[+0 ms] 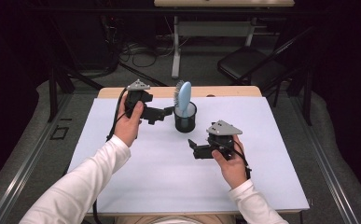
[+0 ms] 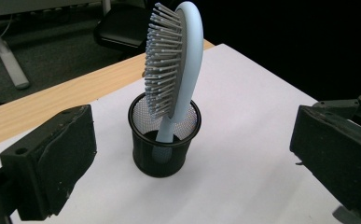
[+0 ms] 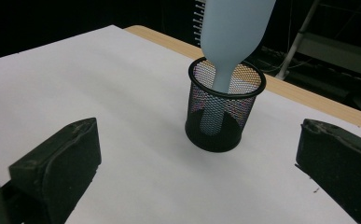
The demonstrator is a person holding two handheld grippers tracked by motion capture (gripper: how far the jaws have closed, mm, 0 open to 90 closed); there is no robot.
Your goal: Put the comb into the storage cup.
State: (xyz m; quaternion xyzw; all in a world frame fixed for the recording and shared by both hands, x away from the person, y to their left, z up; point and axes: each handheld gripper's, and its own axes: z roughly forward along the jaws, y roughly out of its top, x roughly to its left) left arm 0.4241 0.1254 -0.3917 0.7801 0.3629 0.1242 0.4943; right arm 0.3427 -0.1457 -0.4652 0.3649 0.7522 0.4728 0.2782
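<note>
white tabletop [image 1: 136, 172] held a mesh cup [image 1: 185, 117] with a hairbrush [image 1: 184, 97] standing inside; left tool [image 1: 168, 111] and right tool [image 1: 192, 142] both gaped empty, probably about to grasp the brush.

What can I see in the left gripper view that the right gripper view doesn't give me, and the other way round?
The left gripper view faces the bristle side of the light blue hairbrush, with rows of grey bristles, and a black chair beyond the table.

The right gripper view faces the brush's smooth back, with its handle showing through the mesh wall, and the foot of a white desk frame behind.

Both show the brush standing handle-down in the black mesh cup on the white table cover, seen between wide-apart black jaws.
</note>
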